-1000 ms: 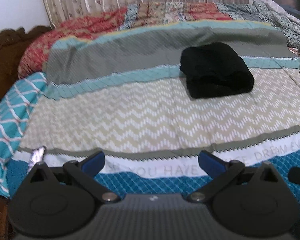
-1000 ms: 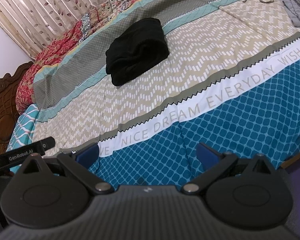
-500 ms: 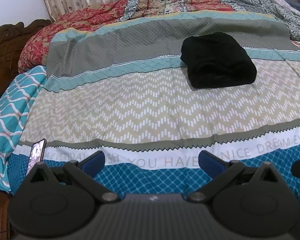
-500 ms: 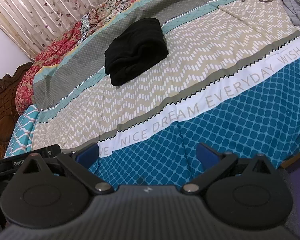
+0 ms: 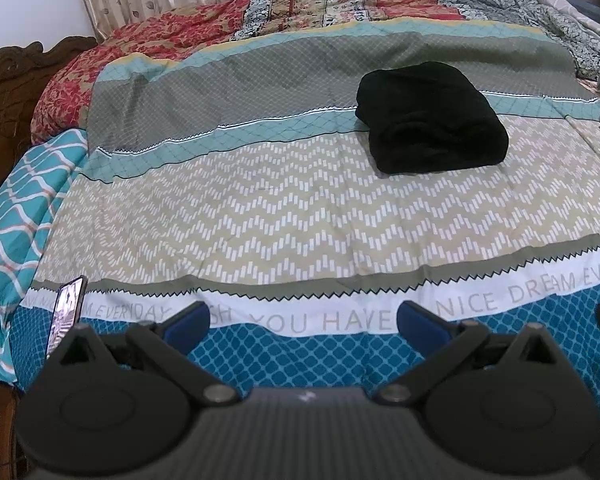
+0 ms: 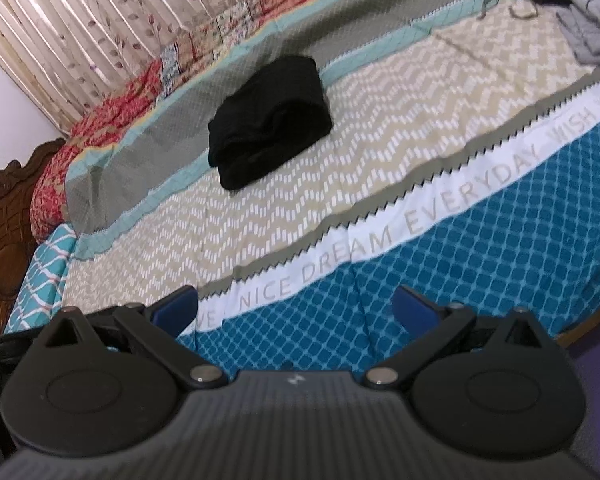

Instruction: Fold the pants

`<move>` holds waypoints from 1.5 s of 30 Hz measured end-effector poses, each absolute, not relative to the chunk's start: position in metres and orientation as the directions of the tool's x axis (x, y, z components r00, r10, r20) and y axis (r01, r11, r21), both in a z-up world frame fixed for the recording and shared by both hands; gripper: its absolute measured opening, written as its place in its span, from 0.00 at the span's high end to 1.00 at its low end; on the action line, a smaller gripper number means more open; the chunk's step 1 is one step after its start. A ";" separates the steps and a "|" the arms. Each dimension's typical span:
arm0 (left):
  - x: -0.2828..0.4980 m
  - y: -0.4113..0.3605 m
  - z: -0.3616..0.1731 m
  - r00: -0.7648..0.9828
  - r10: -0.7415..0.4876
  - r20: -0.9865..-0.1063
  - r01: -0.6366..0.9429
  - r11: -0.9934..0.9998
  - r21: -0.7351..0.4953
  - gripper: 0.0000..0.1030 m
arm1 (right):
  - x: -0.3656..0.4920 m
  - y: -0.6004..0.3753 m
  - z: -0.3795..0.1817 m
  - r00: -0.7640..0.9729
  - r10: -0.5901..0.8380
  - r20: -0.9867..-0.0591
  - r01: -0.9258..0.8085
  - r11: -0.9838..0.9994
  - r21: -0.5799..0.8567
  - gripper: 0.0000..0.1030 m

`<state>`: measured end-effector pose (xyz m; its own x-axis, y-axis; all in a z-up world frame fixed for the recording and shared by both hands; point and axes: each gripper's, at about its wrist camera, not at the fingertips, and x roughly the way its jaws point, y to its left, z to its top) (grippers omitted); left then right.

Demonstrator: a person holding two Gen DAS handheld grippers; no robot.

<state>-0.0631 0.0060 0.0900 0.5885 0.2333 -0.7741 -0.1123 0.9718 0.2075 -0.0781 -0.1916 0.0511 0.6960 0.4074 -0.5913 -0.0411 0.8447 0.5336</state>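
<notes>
The black pants [image 5: 432, 116] lie folded into a thick compact bundle on the patterned bedspread [image 5: 260, 208], far from both grippers. In the right wrist view the same bundle [image 6: 268, 124] sits up and left of centre. My left gripper [image 5: 304, 322] is open over the blue front band of the bedspread, with nothing between its blue pads. My right gripper [image 6: 296, 306] is also open and empty, hovering above the bed's near edge.
A phone [image 5: 66, 312] lies at the bed's front left corner. A carved wooden headboard [image 5: 12, 80] stands on the left. Red patterned quilts [image 5: 204, 32] are piled along the back by a curtain. Grey clothes [image 6: 592, 28] lie at the far right.
Both grippers have drawn back and lifted away from the pants, which look smaller and further off. The right view has tilted. The pants have not moved.
</notes>
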 end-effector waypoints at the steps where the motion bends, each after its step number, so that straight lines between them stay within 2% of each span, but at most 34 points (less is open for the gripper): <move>1: -0.063 0.007 0.090 0.589 0.232 -0.774 -0.113 0.972 0.206 0.00 | -0.078 -0.192 0.052 0.699 0.407 -0.588 -0.041 0.843 0.536 0.00; 11: -0.062 0.007 0.091 0.588 0.221 -0.778 -0.113 0.975 0.191 0.00 | -0.080 -0.197 0.057 0.745 0.380 -0.548 -0.042 0.847 0.530 0.00; 45: -0.060 0.004 0.086 0.573 0.242 -0.783 -0.100 0.969 0.226 0.00 | -0.082 -0.205 0.065 0.788 0.364 -0.497 -0.059 0.848 0.527 0.00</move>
<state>-0.0603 0.0043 0.0865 0.5731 0.2421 -0.7829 -0.1000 0.9689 0.2264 -0.0818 -0.2048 0.0651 0.7877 0.3636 -0.4973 -0.0590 0.8480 0.5267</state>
